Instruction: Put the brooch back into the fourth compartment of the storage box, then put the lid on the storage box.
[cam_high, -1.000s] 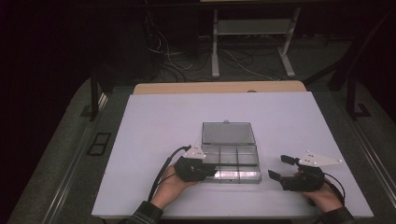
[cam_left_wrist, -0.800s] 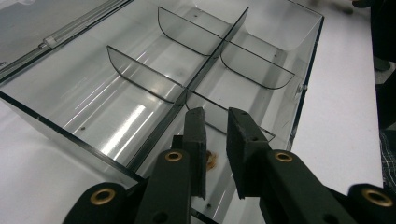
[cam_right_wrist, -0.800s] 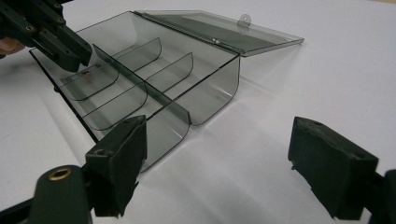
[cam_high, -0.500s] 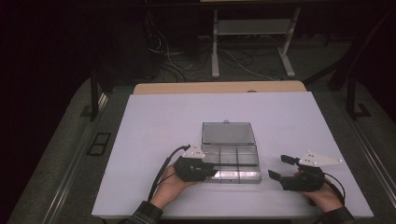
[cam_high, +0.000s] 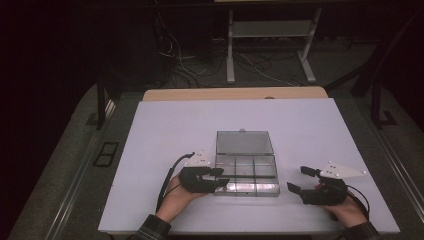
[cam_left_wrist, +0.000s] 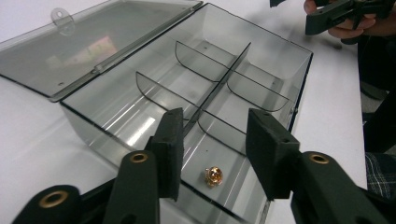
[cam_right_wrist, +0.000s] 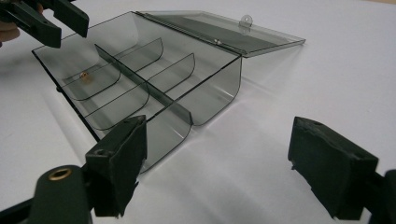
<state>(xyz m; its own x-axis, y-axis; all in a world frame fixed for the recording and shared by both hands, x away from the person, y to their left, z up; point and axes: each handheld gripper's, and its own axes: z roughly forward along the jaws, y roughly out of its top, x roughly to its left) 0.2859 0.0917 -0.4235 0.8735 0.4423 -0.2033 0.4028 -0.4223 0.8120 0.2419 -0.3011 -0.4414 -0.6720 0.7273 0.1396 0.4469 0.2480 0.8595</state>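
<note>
A smoky clear compartment box (cam_high: 245, 172) lies on the white table (cam_high: 165, 130) with its lid (cam_high: 244, 142) folded back flat. A small gold bead-like piece (cam_left_wrist: 214, 176) rests on the floor of the near-left compartment, also seen as the gold piece (cam_right_wrist: 85, 77). My left gripper (cam_high: 221, 177) hovers over that corner of the box (cam_left_wrist: 93, 130). Its jaws have just been opening, and the left gripper (cam_left_wrist: 215, 116) stands open above the piece without touching it. My right gripper (cam_high: 296, 178) rests to the right of the box, and the right gripper (cam_right_wrist: 219, 126) is open with nothing between its pads.
The other compartments of the box (cam_right_wrist: 215, 88) look bare. A wooden strip (cam_high: 235, 94) borders the table's far edge. Beyond it are floor cables (cam_high: 175, 70) and a metal stand (cam_high: 270, 45). A black cable (cam_high: 170, 175) trails from the left gripper.
The left gripper's jaws stand wider apart than a second ago. Both hands and the box have kept their places.
</note>
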